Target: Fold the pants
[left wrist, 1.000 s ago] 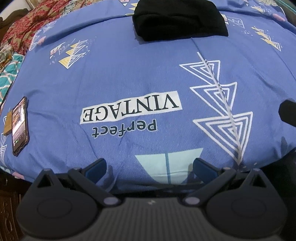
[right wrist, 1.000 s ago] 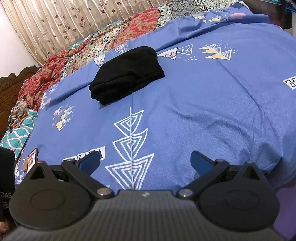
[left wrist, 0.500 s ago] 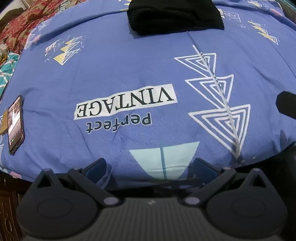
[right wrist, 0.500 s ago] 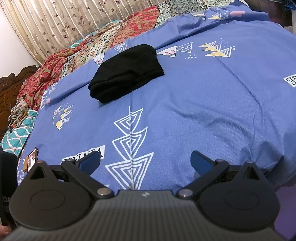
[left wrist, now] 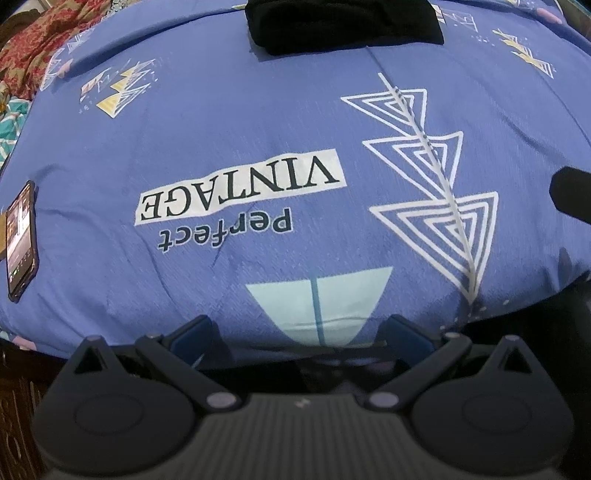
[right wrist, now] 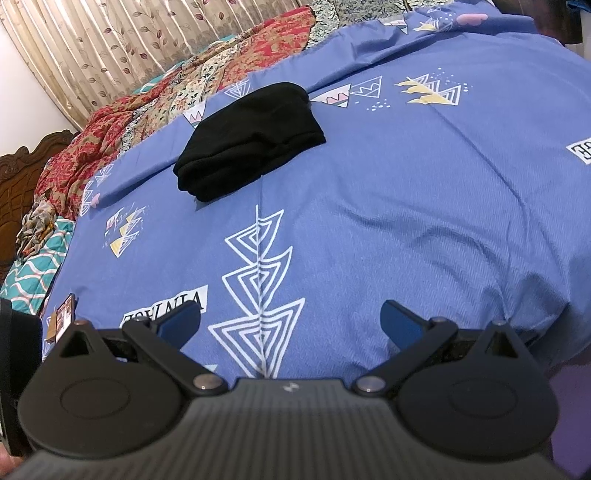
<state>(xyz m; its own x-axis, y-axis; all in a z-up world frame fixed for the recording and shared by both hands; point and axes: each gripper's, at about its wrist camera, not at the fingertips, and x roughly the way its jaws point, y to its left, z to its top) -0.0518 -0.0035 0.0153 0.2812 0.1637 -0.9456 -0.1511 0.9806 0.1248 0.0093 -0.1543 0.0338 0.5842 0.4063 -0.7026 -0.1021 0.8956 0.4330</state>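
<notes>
Black pants (right wrist: 251,142) lie folded in a compact bundle far out on the blue printed bedsheet (right wrist: 424,192); the left wrist view shows the same pants (left wrist: 343,22) at its top edge. My left gripper (left wrist: 301,332) is open over the near edge of the bed, nothing between its blue pads. My right gripper (right wrist: 290,317) is open too, low over the sheet and well short of the pants. Both are far from the bundle.
A phone (left wrist: 20,236) lies on the sheet at the left edge, also visible as the phone (right wrist: 64,315) in the right wrist view. A red patterned quilt (right wrist: 177,96) is heaped behind the pants, with curtains (right wrist: 110,48) and a wooden headboard (right wrist: 26,166) beyond.
The left gripper's view has shifted slightly, so the pants sit higher and nearer the frame top. The right gripper has barely moved. Both stay open.
</notes>
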